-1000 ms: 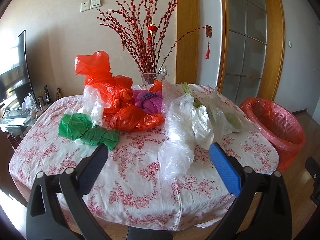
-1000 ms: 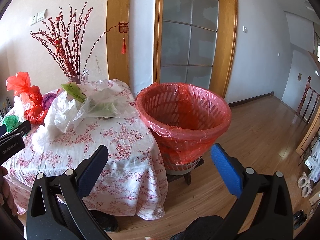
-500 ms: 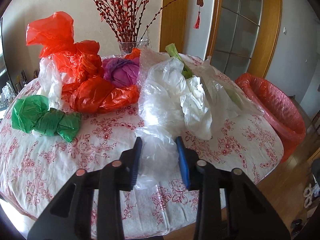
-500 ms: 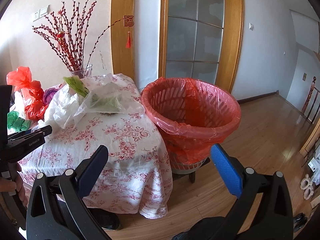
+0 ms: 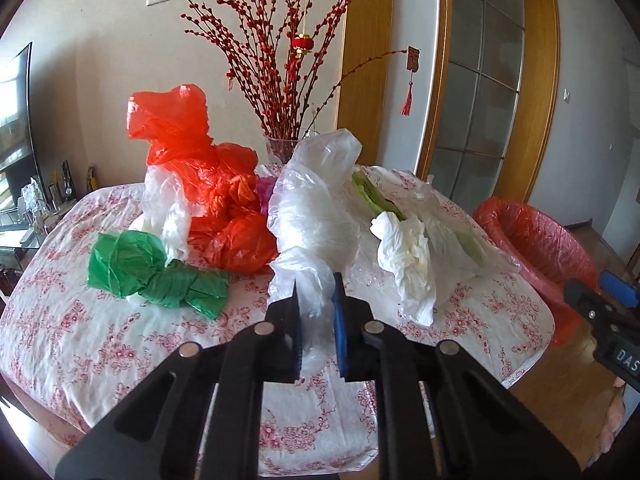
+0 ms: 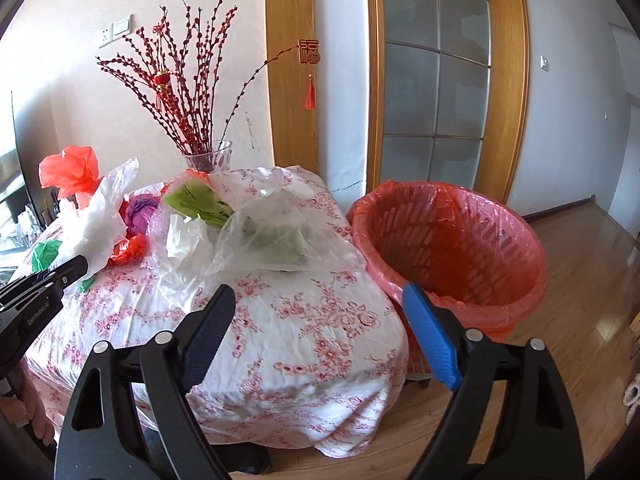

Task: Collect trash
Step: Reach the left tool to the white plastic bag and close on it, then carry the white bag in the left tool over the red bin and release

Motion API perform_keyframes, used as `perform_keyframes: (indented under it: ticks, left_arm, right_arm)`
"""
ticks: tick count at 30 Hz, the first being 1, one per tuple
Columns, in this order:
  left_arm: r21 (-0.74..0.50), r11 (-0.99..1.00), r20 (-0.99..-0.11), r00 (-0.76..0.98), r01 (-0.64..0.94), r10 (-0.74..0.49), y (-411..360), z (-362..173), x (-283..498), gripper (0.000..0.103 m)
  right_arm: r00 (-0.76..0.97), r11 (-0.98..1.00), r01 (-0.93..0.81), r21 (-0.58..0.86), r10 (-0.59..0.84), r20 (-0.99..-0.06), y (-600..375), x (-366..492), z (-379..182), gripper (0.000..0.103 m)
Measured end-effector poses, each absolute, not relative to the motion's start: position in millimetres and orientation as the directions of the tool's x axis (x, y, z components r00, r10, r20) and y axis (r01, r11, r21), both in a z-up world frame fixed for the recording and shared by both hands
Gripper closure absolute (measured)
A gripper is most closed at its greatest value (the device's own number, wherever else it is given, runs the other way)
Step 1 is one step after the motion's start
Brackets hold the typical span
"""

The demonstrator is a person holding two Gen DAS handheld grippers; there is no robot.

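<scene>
Pick-up step in hand. Left gripper (image 5: 316, 312) just closed, clamped on clear plastic bag (image 5: 316, 216), lower end lifted off bench (image 5: 120, 344). Right gripper (image 6: 320, 320) apart, jaws just narrowing, nothing between. Next, probably: carry bag right, over red-lined bin (image 6: 452, 240), then release.

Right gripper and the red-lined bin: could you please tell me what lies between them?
Nothing: in the right wrist view, the open right gripper reaches the bin unobstructed.

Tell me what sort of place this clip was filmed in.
Most likely a home living or dining room: a round table under a floral tablecloth, a vase of red decorative branches, wood-framed glass doors, and a television at the left edge.
</scene>
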State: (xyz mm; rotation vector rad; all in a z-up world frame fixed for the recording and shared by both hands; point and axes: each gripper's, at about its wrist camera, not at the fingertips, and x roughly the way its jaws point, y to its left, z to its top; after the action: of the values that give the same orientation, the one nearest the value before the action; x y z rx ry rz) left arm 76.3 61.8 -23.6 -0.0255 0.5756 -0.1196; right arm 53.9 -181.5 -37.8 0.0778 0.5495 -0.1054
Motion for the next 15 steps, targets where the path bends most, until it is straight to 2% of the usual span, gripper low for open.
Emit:
perform_keyframes:
  ticks: [6, 12, 15]
  left_arm:
    - [-0.080, 0.993, -0.509, 0.853, 0.087, -0.116, 75, -10, 74, 0.089]
    - [-0.082, 0.993, -0.496, 0.861, 0.082, -0.113, 80, -2, 78, 0.089]
    - [-0.078, 0.994, -0.497, 0.861, 0.081, -0.110, 82, -2, 80, 0.089]
  right_arm:
    - [0.833, 0.995, 0.062, 0.078, -0.009, -0.553, -166, 96, -37, 0.051]
    - [0.799, 0.991, 0.017, 0.134, 0.067, -0.598, -153, 134, -41, 0.062]
    - [0.783, 0.991, 0.002, 0.137, 0.083, -0.616, -147, 147, -45, 0.064]
